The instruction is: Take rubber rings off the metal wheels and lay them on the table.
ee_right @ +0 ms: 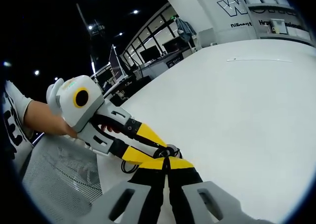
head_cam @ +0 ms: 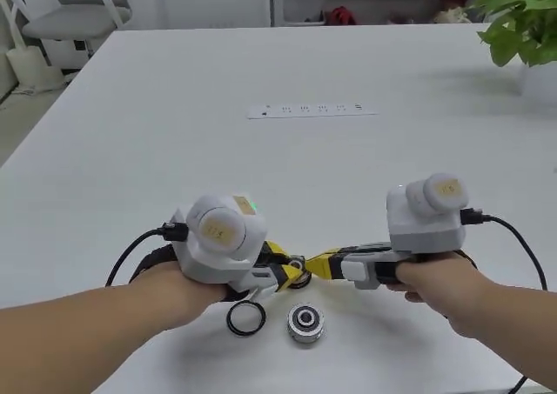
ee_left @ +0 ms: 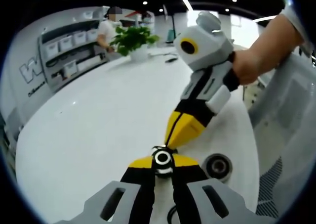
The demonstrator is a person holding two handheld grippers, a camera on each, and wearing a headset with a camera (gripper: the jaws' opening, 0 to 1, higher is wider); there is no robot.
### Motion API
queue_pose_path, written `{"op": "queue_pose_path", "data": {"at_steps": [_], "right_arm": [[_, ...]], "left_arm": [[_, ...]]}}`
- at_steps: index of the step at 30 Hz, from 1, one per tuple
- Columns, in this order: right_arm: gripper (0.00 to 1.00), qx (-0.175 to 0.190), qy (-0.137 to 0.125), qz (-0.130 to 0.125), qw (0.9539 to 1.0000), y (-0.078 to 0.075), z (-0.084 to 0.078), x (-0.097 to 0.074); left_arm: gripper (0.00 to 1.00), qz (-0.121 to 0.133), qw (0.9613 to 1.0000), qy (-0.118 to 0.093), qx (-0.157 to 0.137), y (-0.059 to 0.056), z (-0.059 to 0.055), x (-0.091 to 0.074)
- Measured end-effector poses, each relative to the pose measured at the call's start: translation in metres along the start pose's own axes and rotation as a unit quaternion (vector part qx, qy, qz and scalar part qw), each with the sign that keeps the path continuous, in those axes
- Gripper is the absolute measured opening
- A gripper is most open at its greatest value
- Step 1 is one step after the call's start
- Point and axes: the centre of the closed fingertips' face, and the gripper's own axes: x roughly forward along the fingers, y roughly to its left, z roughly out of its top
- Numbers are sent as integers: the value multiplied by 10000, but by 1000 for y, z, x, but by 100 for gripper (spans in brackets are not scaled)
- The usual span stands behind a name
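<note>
Head view, lower centre: a small metal wheel (head_cam: 298,273) is held off the white table (head_cam: 287,168) between two grippers met tip to tip. Left gripper (head_cam: 285,270), entering from the lower left: its yellow-tipped jaws are closed on the wheel, one to each side, as is also seen at lower centre of the left gripper view. Right gripper (head_cam: 313,267), entering from the lower right: its jaws are pressed together to a point at the wheel's edge. They are judged to be pinching the rubber ring (ee_left: 163,149) there, though the ring is too small to be made out clearly. Near the bottom edge of the frame, below the grippers: a loose black ring (head_cam: 245,317) is laid flat on the table. Just to its right, apart from it, is a second wheel (head_cam: 305,321); whether this one is bare cannot be told. Step in hand: stripping of the ring from the held wheel. Next move, as judged: the wheel is to be clamped firmly while the pinched edge is drawn outward over the rim and peeled round. The ring is then to be set down beside the loose one.
</note>
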Motion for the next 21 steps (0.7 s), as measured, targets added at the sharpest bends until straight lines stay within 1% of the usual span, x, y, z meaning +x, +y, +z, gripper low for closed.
{"op": "queue_pose_path", "data": {"at_steps": [6, 7, 8, 9, 10, 11, 12, 14, 16, 21], "right_arm": [[0, -20, -35, 93, 9999, 4, 1, 0], [0, -46, -103, 197, 9997, 9, 4, 1], [0, 20, -123, 260, 9996, 12, 6, 1], [0, -28, -105, 359, 9993, 17, 6, 3], [0, -92, -63, 352, 9993, 19, 5, 3], [0, -107, -115, 394, 9991, 20, 7, 3], [0, -9, -134, 425, 9990, 21, 7, 3], [0, -46, -151, 376, 9992, 19, 7, 2], [0, -8, -184, 334, 9993, 17, 7, 0], [0, 72, -237, 242, 9994, 12, 9, -2]], "left_arm": [[12, 7, 10000, 34, 10, 0, 0, 0], [12, 7, 10000, 42, 12, -1, 0, 0], [12, 8, 10000, 45, 15, -1, 0, 0], [12, 14, 10000, 54, 6, -1, 0, 0], [12, 17, 10000, 57, -3, -1, -1, 0], [12, 38, 10000, 61, -22, 0, -1, -1], [12, 34, 10000, 61, -30, 0, -1, -1], [13, 45, 10000, 57, -63, 0, -1, -1], [13, 46, 9999, 37, -106, -1, -1, -1], [14, 4, 10000, 35, -46, -1, -1, -2]]}}
